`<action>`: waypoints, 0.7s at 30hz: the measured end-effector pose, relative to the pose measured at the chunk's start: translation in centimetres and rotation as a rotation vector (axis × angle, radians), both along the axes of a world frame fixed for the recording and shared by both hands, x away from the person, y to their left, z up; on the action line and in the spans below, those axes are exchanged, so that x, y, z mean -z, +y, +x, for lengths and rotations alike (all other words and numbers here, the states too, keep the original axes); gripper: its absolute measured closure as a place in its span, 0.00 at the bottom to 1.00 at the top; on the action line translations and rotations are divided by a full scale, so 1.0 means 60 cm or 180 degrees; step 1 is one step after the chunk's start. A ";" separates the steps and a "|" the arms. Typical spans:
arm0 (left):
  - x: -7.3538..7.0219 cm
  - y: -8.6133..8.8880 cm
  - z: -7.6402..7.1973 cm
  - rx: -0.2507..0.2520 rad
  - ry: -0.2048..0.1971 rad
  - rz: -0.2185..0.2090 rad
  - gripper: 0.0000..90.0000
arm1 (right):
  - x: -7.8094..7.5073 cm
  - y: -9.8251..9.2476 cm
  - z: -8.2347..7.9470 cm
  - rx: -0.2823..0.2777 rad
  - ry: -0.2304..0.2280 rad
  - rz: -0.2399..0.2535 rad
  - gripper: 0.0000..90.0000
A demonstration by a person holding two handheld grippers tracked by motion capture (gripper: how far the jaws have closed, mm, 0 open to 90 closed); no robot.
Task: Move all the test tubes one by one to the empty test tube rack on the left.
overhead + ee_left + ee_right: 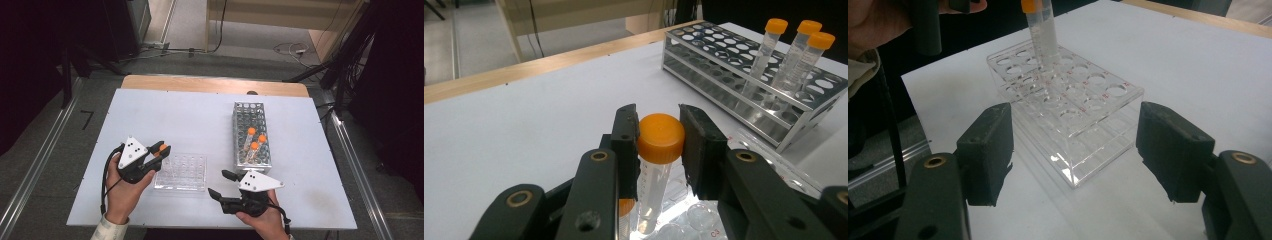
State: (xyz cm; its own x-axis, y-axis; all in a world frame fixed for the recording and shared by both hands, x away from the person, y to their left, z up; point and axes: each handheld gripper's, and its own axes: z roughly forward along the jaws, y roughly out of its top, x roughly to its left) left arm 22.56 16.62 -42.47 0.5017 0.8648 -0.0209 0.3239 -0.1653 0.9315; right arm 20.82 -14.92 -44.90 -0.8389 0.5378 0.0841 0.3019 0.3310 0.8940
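Between the left claw's (659,142) pads sits an orange-capped tube (655,180), pinched right at the cap, hanging upright over the clear rack (1068,112) just below it. From the right gripper view the tube's lower end looks like it's at or just inside one of the far-row holes, but I can't tell if it has bottomed out.

So the job in hand, as I read it, is seating that tube in the clear rack. Tips: keep the tube dead vertical and line the tip up with one hole before lowering, since see-through plastic makes the holes hard to judge. Go down slow, and don't let go until the tube stands on its own. The rack is light, so a sideways nudge could skate it across the worktop (175,112).

Left claw: closed tight on the cap, both pads pressing it.

Right claw (220,184): jaws wide apart, holding nothing and touching nothing, with the clear rack straight ahead of them but apart. It's well placed to brace the rack if it starts sliding.

Off beyond the right claw, the metal rack (251,134) has three more capped tubes (255,142) leaning in it.
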 end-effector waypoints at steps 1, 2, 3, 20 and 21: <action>0.000 0.000 0.000 0.0006 -0.0012 -0.0019 0.74 | 0.000 0.000 0.000 0.0001 -0.0004 -0.0002 0.33; -0.001 0.001 -0.001 0.0013 -0.0031 -0.0047 0.70 | 0.000 0.000 0.000 0.0000 0.0001 0.0000 0.33; -0.003 0.003 -0.001 0.0031 -0.0032 -0.0098 0.67 | 0.000 0.000 0.000 -0.0001 -0.0001 -0.0003 0.33; -0.023 0.000 -0.011 0.0180 -0.0017 -0.0620 0.15 | -0.004 -0.015 0.006 0.0105 -0.0010 0.0021 0.33; -0.024 -0.002 -0.012 0.0188 -0.0021 -0.0627 0.15 | -0.005 -0.017 0.007 0.0122 -0.0014 0.0034 0.33</action>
State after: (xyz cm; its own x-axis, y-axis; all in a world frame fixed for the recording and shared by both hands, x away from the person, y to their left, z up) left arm 21.82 16.50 -41.05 0.5521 0.8134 -0.1834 0.3128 0.0018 0.9498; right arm 21.24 -15.96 -44.62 -0.8181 0.5685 0.0865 0.3103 0.3097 0.8988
